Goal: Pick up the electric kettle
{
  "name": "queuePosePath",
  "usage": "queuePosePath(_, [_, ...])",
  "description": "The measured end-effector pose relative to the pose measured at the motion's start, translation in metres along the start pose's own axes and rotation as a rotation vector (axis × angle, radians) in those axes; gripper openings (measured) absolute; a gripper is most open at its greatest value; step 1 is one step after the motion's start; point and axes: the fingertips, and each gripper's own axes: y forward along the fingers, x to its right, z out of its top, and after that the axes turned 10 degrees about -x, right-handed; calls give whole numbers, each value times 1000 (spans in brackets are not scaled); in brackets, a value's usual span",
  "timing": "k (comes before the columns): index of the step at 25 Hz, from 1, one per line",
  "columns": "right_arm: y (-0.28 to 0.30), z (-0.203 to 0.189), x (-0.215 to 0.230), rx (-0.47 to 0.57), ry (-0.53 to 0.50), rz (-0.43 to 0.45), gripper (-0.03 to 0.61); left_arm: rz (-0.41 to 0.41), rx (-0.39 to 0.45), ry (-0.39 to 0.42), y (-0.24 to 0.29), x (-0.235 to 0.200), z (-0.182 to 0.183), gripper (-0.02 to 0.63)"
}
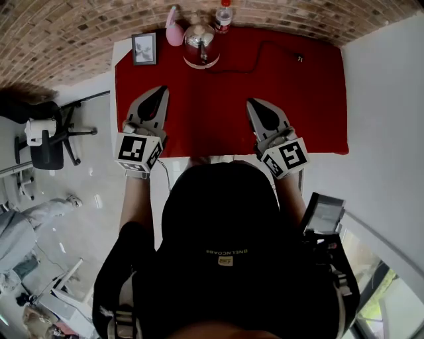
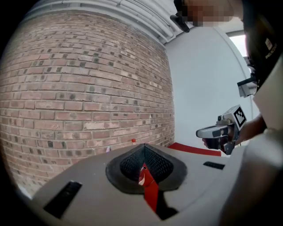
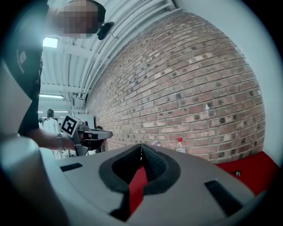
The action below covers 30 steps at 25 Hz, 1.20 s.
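Left gripper (image 1: 161, 91) and right gripper (image 1: 252, 103) hover closed and empty over the near half of the cloth (image 1: 212, 119), I'd say because the kettle (image 1: 201, 45) stands well beyond them

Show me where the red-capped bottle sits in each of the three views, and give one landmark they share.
Head view: bottle at top centre, at the table's far edge, right of the kettle.
Left gripper view: only its red cap peeks above the left gripper, near centre.
Right gripper view: bottle just right of centre, before the wall.
Shared landmark: the brick wall behind it.
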Motion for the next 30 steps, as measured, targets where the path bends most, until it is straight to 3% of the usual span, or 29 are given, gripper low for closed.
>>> queuePosePath(10, [8, 6, 18, -8, 19, -110, 6, -83, -14, 124, 61, -42, 20, 11])
queuePosePath(22, [15, 1, 32, -31, 59, -215, 8, -205, -58, 333, 140, -68, 31, 82])
queuePosePath(30, [17, -6, 37, -54, 87, -261, 8, -255, -109, 429, 191, -85, 28, 126])
